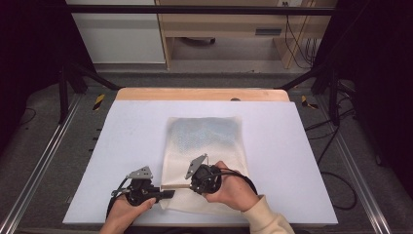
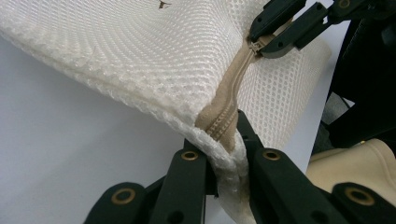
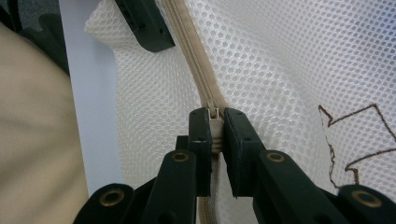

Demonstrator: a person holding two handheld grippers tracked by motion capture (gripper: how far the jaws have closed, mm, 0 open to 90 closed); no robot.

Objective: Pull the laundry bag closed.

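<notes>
**Both grippers clamped on a mesh zipper bag**

In the lower centre of the high view, the person's hands enter from the bottom edge, each holding a gripper at the near edge of a cream mesh bag [image 1: 204, 151] that lies flat on the white table [image 1: 126, 141].

The left gripper [image 1: 165, 194], low and left of centre in the high view, is clenched on the bag's near corner. In the left gripper view its jaws rise from the bottom of the frame, nearly closed, pinching the bunched mesh edge and the end of the tan zipper tape [image 2: 224, 116] between them.

The right gripper [image 1: 189, 185], just right of it, is also closed. In the right gripper view its jaws meet at mid-frame on the zipper pull [image 3: 214, 114], which sits between the pads with the closed zipper running away toward the top of the frame. The left gripper view shows the same grip from afar in its upper right, jaw tips pressed on the slider [image 2: 256, 46].

A brown stitched outline [image 3: 355, 140] marks the mesh at the right edge of the right gripper view; it is cut off, so its shape cannot be read. No legible writing appears. A cream sleeve [image 3: 37, 140] covers the left of that view, blurred.

Farther up the high view, the bag's far half shows a bluish tint through the mesh; what lies inside is hard to make out.
</notes>
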